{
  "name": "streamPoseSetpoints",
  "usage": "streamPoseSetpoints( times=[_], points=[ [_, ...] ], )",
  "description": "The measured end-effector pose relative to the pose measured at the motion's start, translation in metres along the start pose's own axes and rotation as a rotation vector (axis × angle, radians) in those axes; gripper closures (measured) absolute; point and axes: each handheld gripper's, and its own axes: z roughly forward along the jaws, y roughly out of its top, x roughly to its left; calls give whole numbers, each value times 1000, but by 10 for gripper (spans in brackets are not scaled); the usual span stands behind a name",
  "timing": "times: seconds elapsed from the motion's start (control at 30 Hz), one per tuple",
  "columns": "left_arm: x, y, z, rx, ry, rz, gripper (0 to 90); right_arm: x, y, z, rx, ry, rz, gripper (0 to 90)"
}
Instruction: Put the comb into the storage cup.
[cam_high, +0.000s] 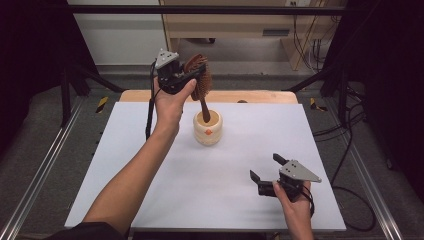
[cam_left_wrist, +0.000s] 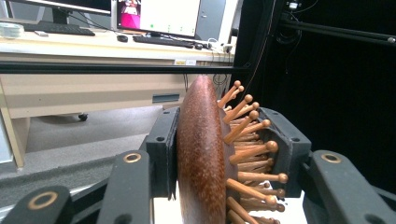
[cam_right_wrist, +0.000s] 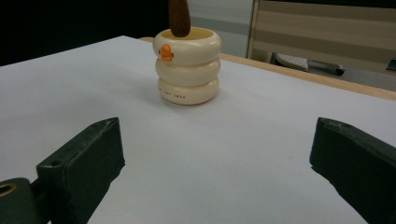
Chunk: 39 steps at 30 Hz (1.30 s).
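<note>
A brown wooden hairbrush (cam_high: 201, 82) hangs upright, head up, with its handle tip just inside the mouth of a cream ringed cup (cam_high: 208, 128) near the table's middle. My left gripper (cam_high: 192, 75) is shut on the brush head; in the left gripper view the pads clamp the brush (cam_left_wrist: 205, 158) from its smooth back and its peg side. My right gripper (cam_high: 265, 167) rests open near the front right of the table, nothing between its jaws. In the right gripper view the cup (cam_right_wrist: 187, 70) stands ahead with the handle tip (cam_right_wrist: 179, 18) at its rim.
The white table top (cam_high: 150, 165) has a wooden strip along its far edge. Black frame bars and cables stand at both sides. A desk with a monitor and keyboard (cam_left_wrist: 163, 41) lies beyond the table.
</note>
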Motion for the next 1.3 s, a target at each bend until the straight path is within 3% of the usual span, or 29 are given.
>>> streamPoseSetpoints(
  times=[1.3],
  points=[
    [5,-26,17,45,14,-10,516,0,0,0,-2,6,2,34]
  ],
)
